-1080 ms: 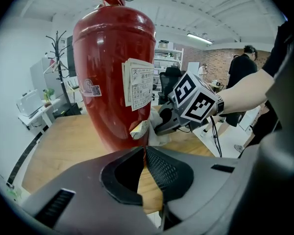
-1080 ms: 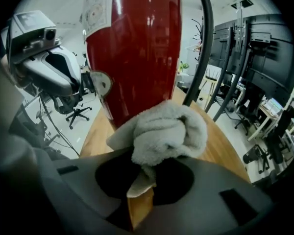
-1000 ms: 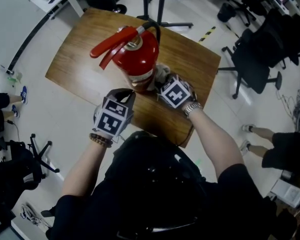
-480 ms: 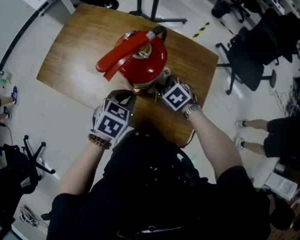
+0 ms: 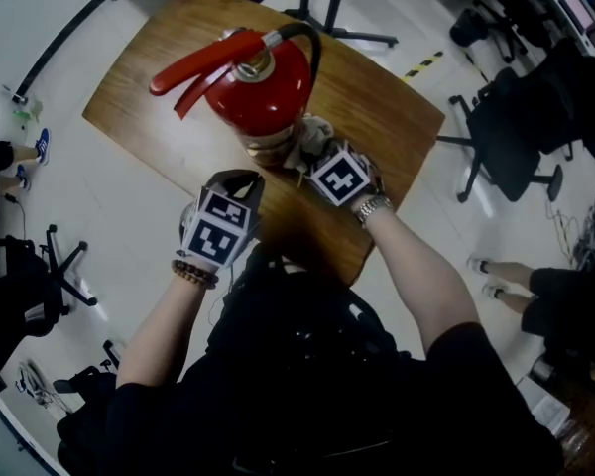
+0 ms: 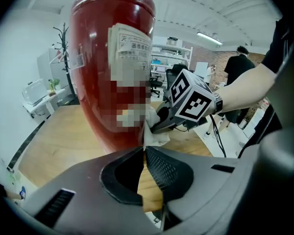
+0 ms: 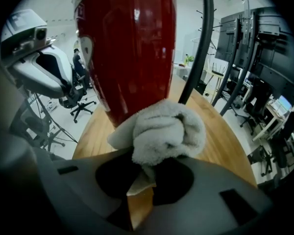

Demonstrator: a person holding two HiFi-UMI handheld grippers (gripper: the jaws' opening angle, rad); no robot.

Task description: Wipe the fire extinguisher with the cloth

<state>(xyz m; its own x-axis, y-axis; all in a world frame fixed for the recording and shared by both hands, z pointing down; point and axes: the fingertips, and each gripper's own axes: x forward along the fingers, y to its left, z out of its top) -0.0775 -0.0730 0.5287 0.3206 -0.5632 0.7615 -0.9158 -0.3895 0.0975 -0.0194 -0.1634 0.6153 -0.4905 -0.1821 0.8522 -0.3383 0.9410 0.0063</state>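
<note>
A red fire extinguisher (image 5: 258, 87) with a black hose (image 7: 200, 43) stands upright on a wooden table (image 5: 159, 77). My right gripper (image 5: 315, 159) is shut on a bunched whitish cloth (image 7: 162, 130), and the cloth (image 5: 305, 139) lies against the lower right side of the cylinder (image 7: 132, 48). My left gripper (image 5: 240, 180) hovers just in front of the cylinder's foot, its jaws shut with nothing between them (image 6: 143, 149). In the left gripper view the labelled cylinder (image 6: 108, 58) fills the left, and the right gripper's marker cube (image 6: 192, 101) sits beside it with the cloth (image 6: 155, 133).
The table's near edge (image 5: 317, 266) lies just behind both grippers. Black office chairs (image 5: 521, 117) stand on the right, and a black stand's legs (image 5: 342, 28) sit beyond the table. People's feet (image 5: 491, 276) show on the floor at both sides.
The head view has swung, so the extinguisher's lever now points more to the left. Both grippers stay low beside the cylinder, and the cloth remains in the right one.
</note>
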